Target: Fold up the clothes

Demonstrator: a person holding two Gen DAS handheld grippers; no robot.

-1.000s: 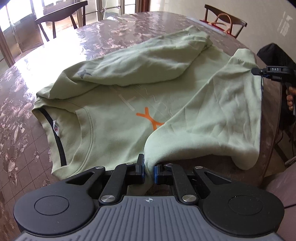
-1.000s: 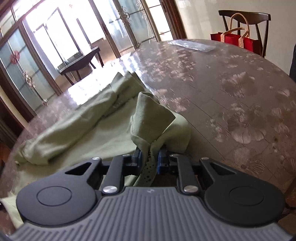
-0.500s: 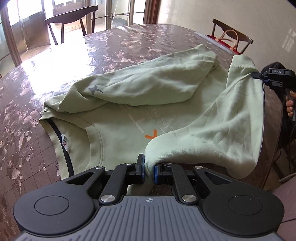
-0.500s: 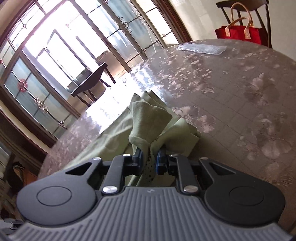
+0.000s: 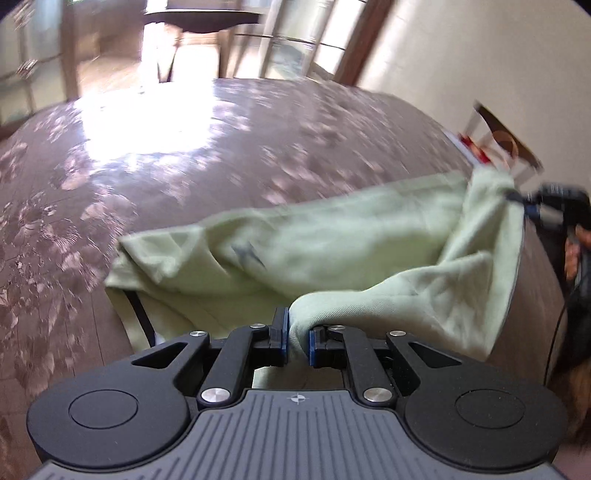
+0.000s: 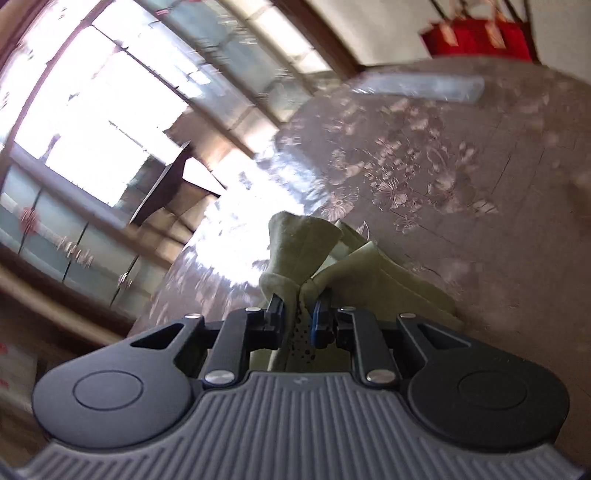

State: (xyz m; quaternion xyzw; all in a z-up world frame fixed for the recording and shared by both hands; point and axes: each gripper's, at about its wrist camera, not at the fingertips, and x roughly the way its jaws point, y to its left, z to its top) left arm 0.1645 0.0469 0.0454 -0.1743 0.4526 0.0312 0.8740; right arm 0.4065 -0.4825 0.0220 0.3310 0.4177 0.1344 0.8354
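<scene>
A pale green sweatshirt (image 5: 332, 243) lies partly on the brown flowered table (image 5: 184, 155), blurred by motion. My left gripper (image 5: 297, 338) is shut on a bunched edge of it near the camera. The right gripper (image 5: 532, 208) shows at the far right of the left wrist view, pinching another corner and holding it up off the table. In the right wrist view my right gripper (image 6: 299, 314) is shut on a gathered fold of the sweatshirt (image 6: 299, 243), which stands up above the fingers. The cloth sags between the two grips.
A red bag (image 6: 476, 37) sits on a chair beyond the table. A clear plastic sheet (image 6: 421, 86) lies at the table's far side. A dark chair (image 5: 199, 22) stands by the bright windows. A person's hand (image 5: 574, 251) holds the right gripper.
Both grippers have lifted and carried their held edges forward over the sweatshirt. The orange print and most of the body are now covered, and both cameras have tilted up.
</scene>
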